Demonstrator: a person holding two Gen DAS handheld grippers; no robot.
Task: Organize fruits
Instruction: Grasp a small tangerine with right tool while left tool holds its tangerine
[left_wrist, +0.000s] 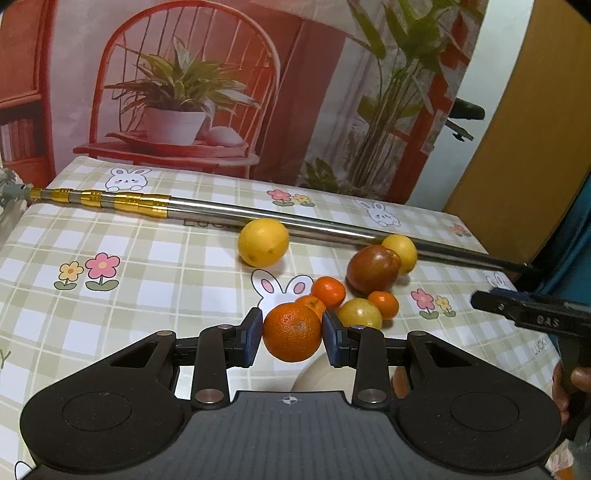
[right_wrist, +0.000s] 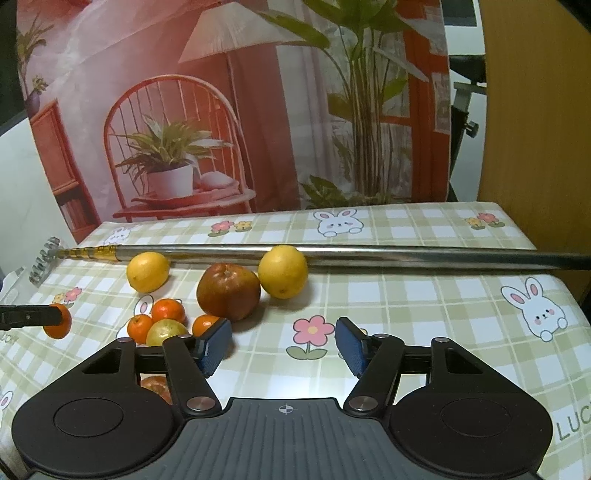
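My left gripper (left_wrist: 291, 334) is shut on a large orange (left_wrist: 291, 330) and holds it above the checked tablecloth; the same orange (right_wrist: 59, 326) shows at the left edge of the right wrist view. Behind it lie three small mandarins (left_wrist: 328, 291), a yellow-green fruit (left_wrist: 360, 314), a red-brown apple (left_wrist: 373, 267) and two lemons (left_wrist: 263, 242). My right gripper (right_wrist: 282, 345) is open over bare cloth with nothing between its fingers. The apple (right_wrist: 228, 291) and a lemon (right_wrist: 282, 271) sit just beyond it, and the mandarins (right_wrist: 168, 310) lie to its left.
A long telescopic metal pole (left_wrist: 258, 216) lies across the back of the table, touching the lemons. A pale round dish (left_wrist: 325, 376) shows under the left gripper. An orange-coloured fruit (right_wrist: 155, 386) peeks out below the right gripper's left finger. A printed backdrop stands behind the table.
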